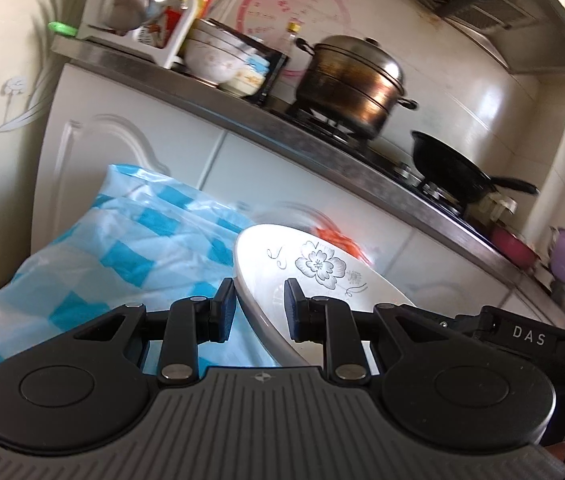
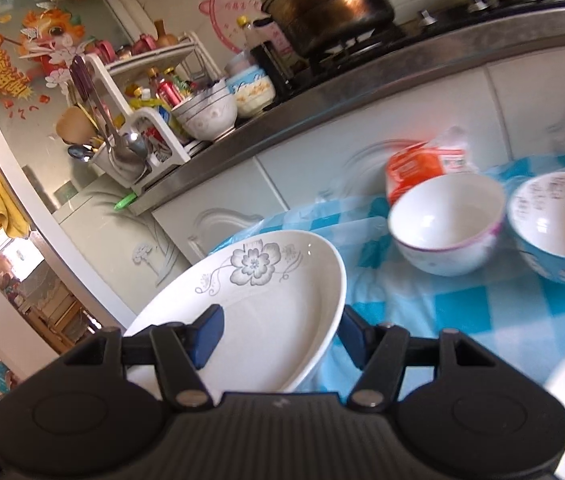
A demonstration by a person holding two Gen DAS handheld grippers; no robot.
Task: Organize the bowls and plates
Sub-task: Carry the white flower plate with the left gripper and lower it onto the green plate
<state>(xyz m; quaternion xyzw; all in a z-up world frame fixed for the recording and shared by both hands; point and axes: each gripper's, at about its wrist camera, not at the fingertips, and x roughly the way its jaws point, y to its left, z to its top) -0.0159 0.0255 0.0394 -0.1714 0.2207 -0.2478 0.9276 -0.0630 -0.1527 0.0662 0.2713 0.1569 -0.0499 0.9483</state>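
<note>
- Both grippers grasp the same white plate with a grey flower print [image 2: 266, 304]: the left gripper [image 1: 260, 308] has one pad outside the rim and one inside the well, clenched on the near edge; the right gripper [image 2: 278, 330] straddles the opposite rim, one pad on the plate's face, the other behind it.
- The plate is carried tilted, raised above the blue-checked cloth [image 2: 462, 312] rather than resting flat on it, so it lies straight between the two sets of jaws.
- To the plate's right in the right wrist view, towards the far edge of the cloth, stand a white bowl with a purple band [image 2: 446, 224] and a blue bowl [image 2: 558, 228], just beside each other; any set-down on that side must clear them.
- Beyond, the counter [image 1: 322, 140] carries stacked bowls [image 1: 218, 60], a steamer pot [image 1: 350, 80] and a black pan [image 1: 454, 168].
</note>
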